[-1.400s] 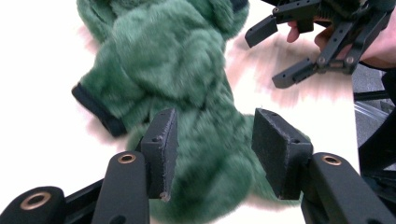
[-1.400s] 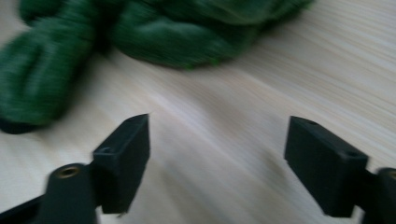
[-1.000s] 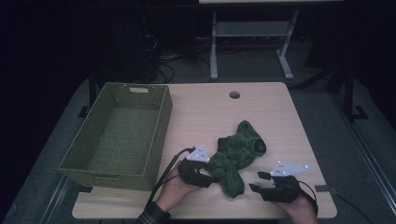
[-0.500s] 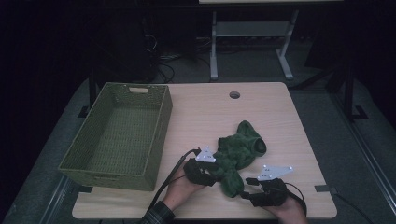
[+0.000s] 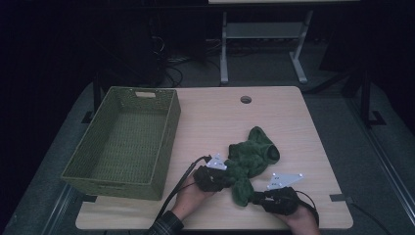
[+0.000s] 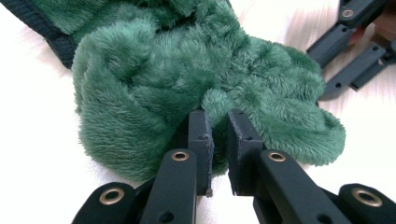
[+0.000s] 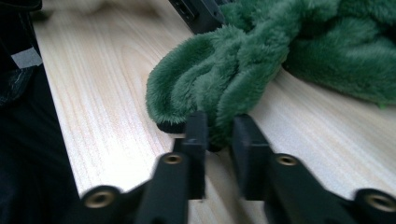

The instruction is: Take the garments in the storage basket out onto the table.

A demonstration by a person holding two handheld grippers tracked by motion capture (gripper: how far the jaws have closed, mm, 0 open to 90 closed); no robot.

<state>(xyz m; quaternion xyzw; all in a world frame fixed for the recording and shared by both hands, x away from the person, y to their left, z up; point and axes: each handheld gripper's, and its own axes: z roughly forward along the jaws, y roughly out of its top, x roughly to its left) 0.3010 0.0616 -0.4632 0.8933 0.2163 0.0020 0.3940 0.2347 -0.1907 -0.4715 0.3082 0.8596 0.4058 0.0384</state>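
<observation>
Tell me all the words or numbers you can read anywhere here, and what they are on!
There are none to read. The fluffy green cloth, the green basket, the wooden table, the left tool and the right tool bear no letters, numbers or signs in any view.

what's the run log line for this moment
left gripper: just closed on green fleece garment | right gripper: just closed on its hem | basket: empty

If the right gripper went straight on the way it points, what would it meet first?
The right gripper is already pinching a fold of the green garment, so it would push into that fabric first. Beyond it, probably the left gripper, though depth is unclear.
</observation>
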